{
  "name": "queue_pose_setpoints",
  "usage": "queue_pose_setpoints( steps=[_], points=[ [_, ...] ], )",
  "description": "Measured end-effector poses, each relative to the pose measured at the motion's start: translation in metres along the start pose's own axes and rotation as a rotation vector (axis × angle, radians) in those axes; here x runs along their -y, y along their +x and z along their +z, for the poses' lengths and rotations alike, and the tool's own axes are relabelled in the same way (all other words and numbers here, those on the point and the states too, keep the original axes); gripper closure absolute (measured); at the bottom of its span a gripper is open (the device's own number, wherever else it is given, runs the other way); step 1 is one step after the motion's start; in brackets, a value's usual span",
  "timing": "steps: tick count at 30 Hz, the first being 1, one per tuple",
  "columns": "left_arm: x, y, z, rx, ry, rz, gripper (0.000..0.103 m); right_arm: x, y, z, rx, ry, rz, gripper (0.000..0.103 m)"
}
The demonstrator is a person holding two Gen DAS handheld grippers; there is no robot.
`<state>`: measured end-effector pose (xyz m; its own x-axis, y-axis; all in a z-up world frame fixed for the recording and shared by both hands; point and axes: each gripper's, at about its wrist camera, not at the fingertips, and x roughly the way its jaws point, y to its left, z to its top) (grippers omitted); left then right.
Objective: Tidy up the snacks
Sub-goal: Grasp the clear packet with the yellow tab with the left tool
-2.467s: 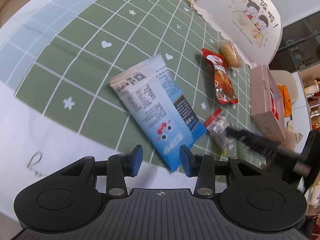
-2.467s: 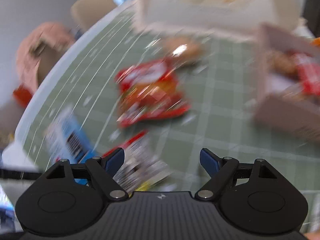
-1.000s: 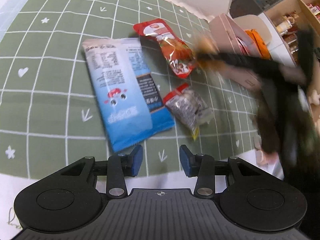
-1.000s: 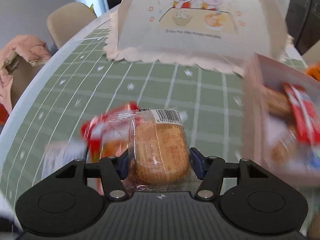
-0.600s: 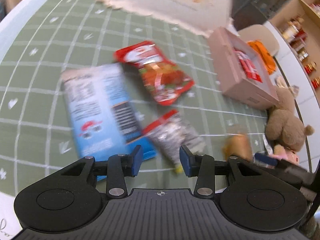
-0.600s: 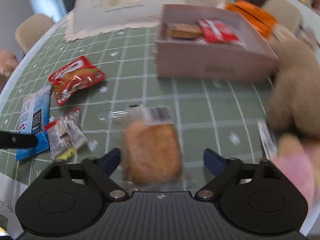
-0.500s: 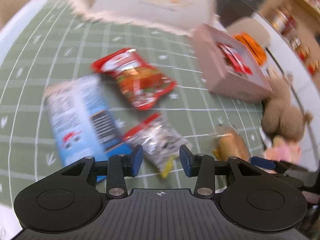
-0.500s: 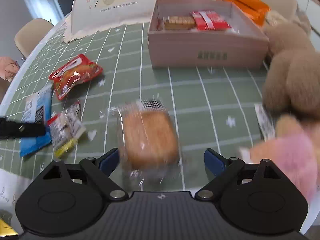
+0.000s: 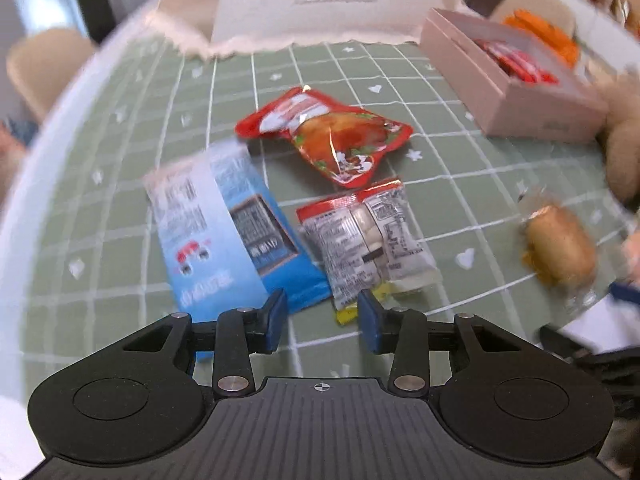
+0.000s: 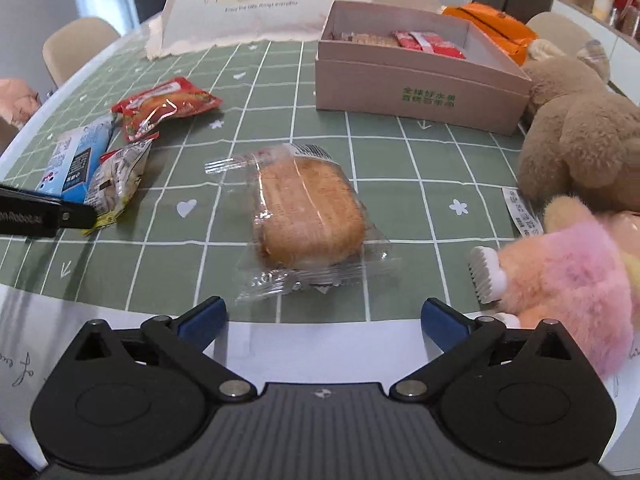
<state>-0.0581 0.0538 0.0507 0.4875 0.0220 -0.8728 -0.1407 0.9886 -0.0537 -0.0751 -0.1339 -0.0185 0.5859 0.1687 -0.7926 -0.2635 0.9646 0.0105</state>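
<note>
A wrapped bread bun [image 10: 310, 210] lies on the green checked cloth just ahead of my open, empty right gripper [image 10: 323, 318]; it also shows in the left wrist view [image 9: 560, 250]. My left gripper [image 9: 322, 320] is open and empty, just short of a blue packet [image 9: 228, 232] and a clear packet with red trim [image 9: 366, 244]. A red snack bag [image 9: 328, 136] lies beyond them. The same three packets show at the left of the right wrist view, blue packet [image 10: 74, 158], clear packet [image 10: 116, 178], red bag [image 10: 164, 106]. A pink box [image 10: 420, 88] holds several snacks.
A brown teddy bear [image 10: 580, 132] and a pink plush toy [image 10: 568, 280] sit at the right. A folded food cover [image 10: 260, 4] stands at the back. An orange package [image 10: 492, 28] lies behind the box. Chairs ring the round table; its white edge [image 10: 320, 344] is near.
My right gripper carried the bun from the far side, opened and let it go on the cloth, then drew back. My left gripper swung over the packets toward the clear one.
</note>
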Motion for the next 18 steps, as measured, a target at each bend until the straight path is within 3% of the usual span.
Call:
queue_pose_setpoints(
  steps=[3,8,10,13,18],
  points=[
    [-0.016,0.003,0.003,-0.056,-0.148,-0.143,0.059,-0.002,0.000,-0.002,0.026,0.003,-0.002,0.000],
    [-0.003,0.002,0.004,-0.078,-0.029,-0.119,0.059,-0.003,0.001,-0.004,0.048,0.006,-0.004,0.000],
    [0.002,0.005,0.006,-0.093,0.010,-0.134,0.053,-0.003,0.000,-0.006,0.061,0.007,-0.005,0.000],
    [0.007,0.008,0.012,-0.110,0.037,-0.176,0.046,-0.004,0.000,-0.009,0.082,0.012,-0.010,0.000],
    [0.011,0.012,0.017,-0.128,0.036,-0.185,0.046,-0.004,0.000,-0.008,0.085,0.013,-0.011,0.000]
  ],
)
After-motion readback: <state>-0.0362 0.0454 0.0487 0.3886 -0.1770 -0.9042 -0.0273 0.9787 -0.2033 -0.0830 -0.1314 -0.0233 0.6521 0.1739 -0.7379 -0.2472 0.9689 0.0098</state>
